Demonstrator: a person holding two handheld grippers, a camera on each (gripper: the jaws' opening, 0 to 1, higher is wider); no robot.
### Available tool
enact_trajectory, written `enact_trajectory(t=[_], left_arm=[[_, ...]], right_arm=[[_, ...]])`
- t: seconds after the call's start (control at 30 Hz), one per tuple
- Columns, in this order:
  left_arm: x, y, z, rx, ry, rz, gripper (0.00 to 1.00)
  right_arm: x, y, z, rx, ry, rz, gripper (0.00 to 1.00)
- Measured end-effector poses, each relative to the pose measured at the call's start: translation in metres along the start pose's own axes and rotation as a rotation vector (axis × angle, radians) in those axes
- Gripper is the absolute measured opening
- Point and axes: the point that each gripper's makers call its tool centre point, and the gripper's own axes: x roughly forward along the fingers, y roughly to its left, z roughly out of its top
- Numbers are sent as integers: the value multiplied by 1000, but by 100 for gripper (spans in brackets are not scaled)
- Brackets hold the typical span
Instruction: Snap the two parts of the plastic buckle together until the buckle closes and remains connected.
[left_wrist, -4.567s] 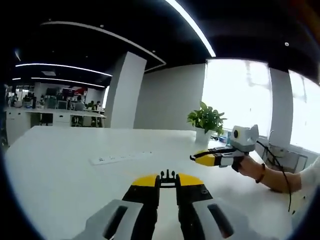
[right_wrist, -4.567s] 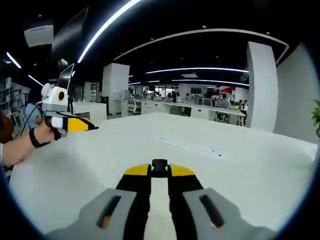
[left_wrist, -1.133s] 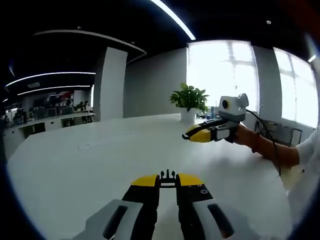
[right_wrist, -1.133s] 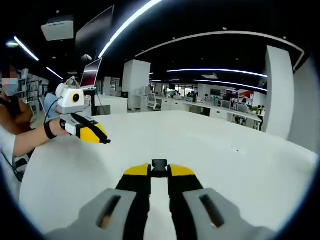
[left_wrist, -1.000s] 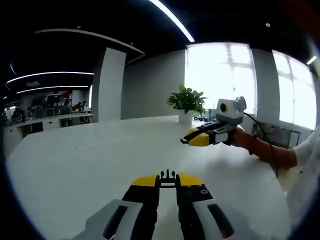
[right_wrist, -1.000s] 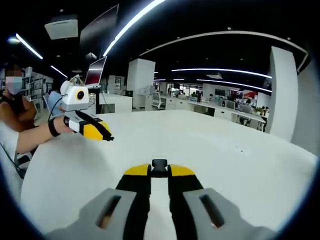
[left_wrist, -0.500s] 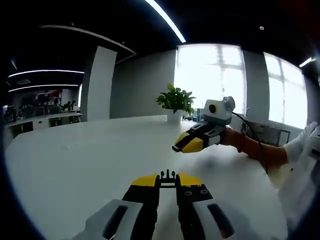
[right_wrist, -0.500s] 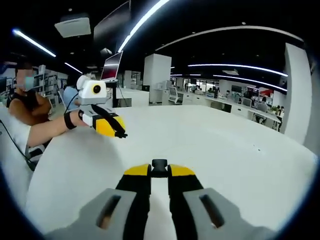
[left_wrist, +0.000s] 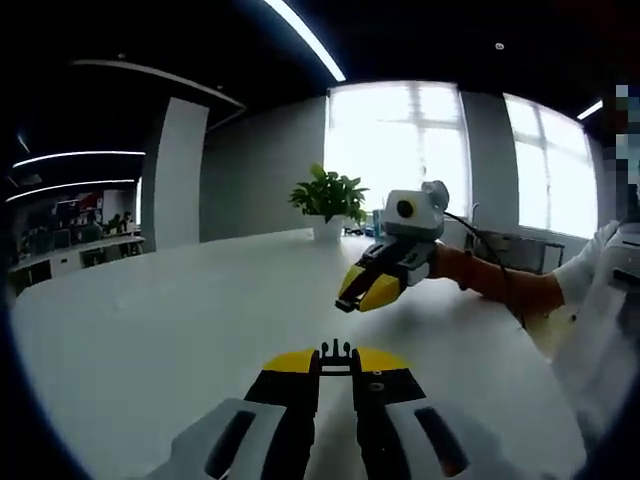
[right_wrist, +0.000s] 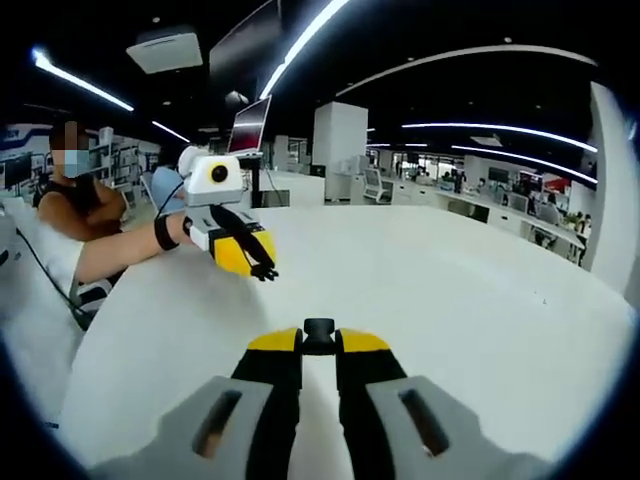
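A broad white table (left_wrist: 150, 330) spreads under both grippers, a potted plant (left_wrist: 327, 200) at its far edge. In the left gripper view, the left gripper (left_wrist: 336, 362) pinches a black pronged buckle part (left_wrist: 336, 351) between its jaws, above the table. In the right gripper view, the right gripper (right_wrist: 319, 344) clamps the black buckle socket (right_wrist: 319, 331) at its jaw tips. The two buckle halves are apart.

Open-plan office: large white matte tabletop (left_wrist: 150, 330), potted green leafy plant (left_wrist: 328, 195) before bright tall windows (left_wrist: 400, 150), grey wall, white square pillar (right_wrist: 338, 155), black ceiling with long white light strips (right_wrist: 300, 40), distant desks.
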Motion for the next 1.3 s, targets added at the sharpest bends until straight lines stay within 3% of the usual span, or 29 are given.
enact_trajectory(t=[0.2,0.67,0.9,1.3], left_arm=[[2,-12,-4,19,25,-58,11],[3,-19,-11,45,58,-100,12],[2,-13,-9,38,54,-111,12],[6,-25,-18,57,84,-130,12]], right_arm=[[2,15,-2,-2,9,82,11],[3,37,-1,-41,4,192,11],[3,38,-3,-43,12,207,11],[4,49,-6,-41,27,257,11]])
